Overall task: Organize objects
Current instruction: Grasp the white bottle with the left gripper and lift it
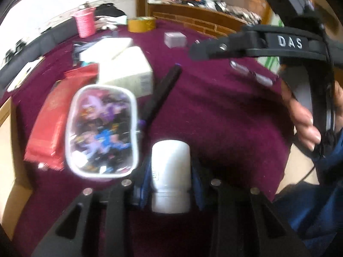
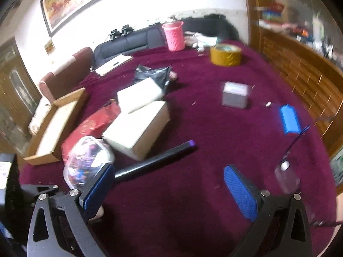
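A: Where have you got room to move?

B: The maroon cloth lies bare in front of your right gripper. The clutter sits to the left: a clear pouch, a red packet and two pale boxes, with a black rod lying across beside them. The cloth's left edge runs past a wooden tray; wooden panelling borders the right side.

A: And your tongs?

B: Your left gripper is closed narrow on a white bottle, blue pads pressing both its sides, just right of the pouch. Your right gripper stands wide with nothing between the pads. A blue cylinder lies ahead to its right, a grey box further back, a tape roll and pink basket near the far edge.

A: Any writing?

B: "DAS" on the right gripper's black body. The bottle's label is too blurred to read.
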### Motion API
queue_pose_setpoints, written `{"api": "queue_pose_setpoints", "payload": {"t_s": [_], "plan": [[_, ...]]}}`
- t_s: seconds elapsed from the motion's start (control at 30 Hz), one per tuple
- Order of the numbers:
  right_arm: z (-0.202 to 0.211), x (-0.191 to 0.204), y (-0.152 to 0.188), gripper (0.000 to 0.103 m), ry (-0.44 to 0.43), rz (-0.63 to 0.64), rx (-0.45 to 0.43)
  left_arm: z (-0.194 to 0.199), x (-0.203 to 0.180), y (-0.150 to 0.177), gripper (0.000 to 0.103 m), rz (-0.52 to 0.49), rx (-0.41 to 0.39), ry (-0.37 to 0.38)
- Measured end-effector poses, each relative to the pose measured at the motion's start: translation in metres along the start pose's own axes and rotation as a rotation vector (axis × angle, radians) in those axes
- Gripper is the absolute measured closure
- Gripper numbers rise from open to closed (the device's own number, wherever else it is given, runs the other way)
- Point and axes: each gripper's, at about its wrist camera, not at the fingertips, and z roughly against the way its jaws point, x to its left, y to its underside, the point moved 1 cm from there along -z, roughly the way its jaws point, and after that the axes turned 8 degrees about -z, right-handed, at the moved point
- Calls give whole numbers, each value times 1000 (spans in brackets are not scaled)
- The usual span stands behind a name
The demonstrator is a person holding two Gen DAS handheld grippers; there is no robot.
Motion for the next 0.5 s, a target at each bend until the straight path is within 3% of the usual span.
{"api": "queue_pose_setpoints", "payload": {"t_s": [0.23, 0.37, 0.5], "plan": [[-30, 31, 8, 0, -187, -133, 203, 65, 41, 30, 71, 159, -143, -49], [-53, 50, 18, 0, -192, -190, 285, 87, 62, 41, 71, 201, -186, -96], [-64, 69, 24, 0, -138, -251, 305, 103, 80, 53, 71, 258, -229, -118]]}}
